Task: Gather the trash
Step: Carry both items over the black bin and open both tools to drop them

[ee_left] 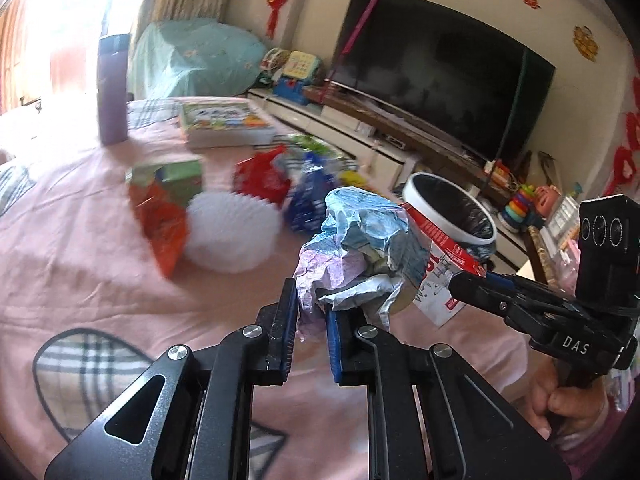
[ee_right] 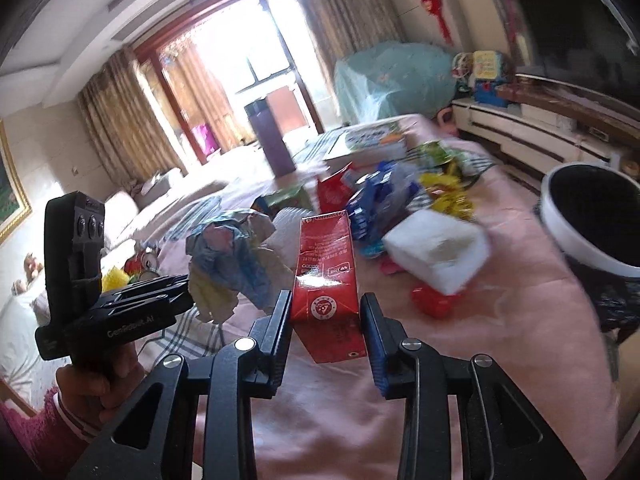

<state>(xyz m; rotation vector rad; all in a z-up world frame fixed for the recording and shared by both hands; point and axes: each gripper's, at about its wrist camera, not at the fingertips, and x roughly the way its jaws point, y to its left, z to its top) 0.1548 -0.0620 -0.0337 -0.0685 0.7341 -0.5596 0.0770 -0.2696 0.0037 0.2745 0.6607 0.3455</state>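
Here, in the left wrist view, the left hand-held gripper [ee_left: 312,334] is clamped on a crumpled paper wad [ee_left: 356,248] above the pink bed [ee_left: 100,280], while in the right wrist view the right hand-held gripper [ee_right: 326,338] pinches a red carton [ee_right: 326,276], so the carrying step seems underway and both loads next need moving over the white bin [ee_right: 560,228] for release.

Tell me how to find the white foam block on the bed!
Start at the pink bed and look toward the white bin at its edge. Just beside the bin, by the heap of blue and yellow wrappers, sits the foam block. It is the only plain white, chunky, boxy thing; its neighbours are crinkly and colourful.
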